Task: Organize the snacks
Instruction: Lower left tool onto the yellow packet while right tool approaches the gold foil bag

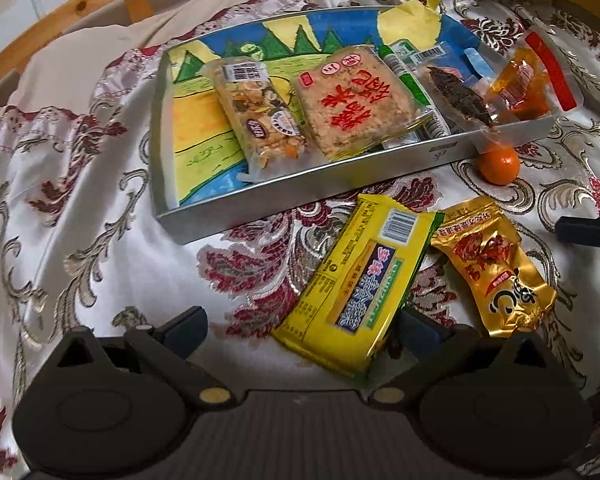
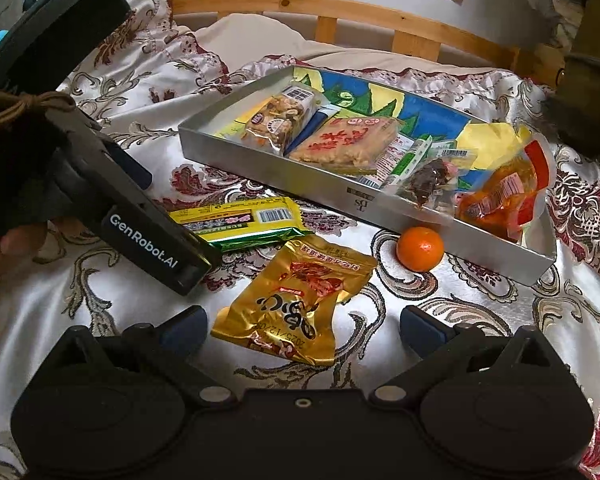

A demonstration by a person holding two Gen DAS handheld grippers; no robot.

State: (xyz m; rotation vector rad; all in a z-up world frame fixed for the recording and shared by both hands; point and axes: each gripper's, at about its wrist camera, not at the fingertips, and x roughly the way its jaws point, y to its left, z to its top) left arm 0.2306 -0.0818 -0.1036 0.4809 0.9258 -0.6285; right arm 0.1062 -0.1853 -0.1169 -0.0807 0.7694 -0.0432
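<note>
A yellow snack packet point(image 1: 356, 280) lies on a patterned bedspread point(image 1: 80, 208), its near end between the wide-spread fingers of the left tool point(image 1: 300, 330), which grips nothing. A gold pouch point(image 2: 296, 300) rests just beside the packet, in front of the right tool point(image 2: 302, 330), also spread wide and empty. Near them, a small orange point(image 2: 420, 249) sits against a metal tray point(image 2: 284, 182) holding a nut bar point(image 1: 260, 114), a rice cake point(image 1: 356, 104) and other wrapped snacks.

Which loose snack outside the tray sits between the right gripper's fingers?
The gold packet; the yellow-green packet and the orange lie farther off.
</note>
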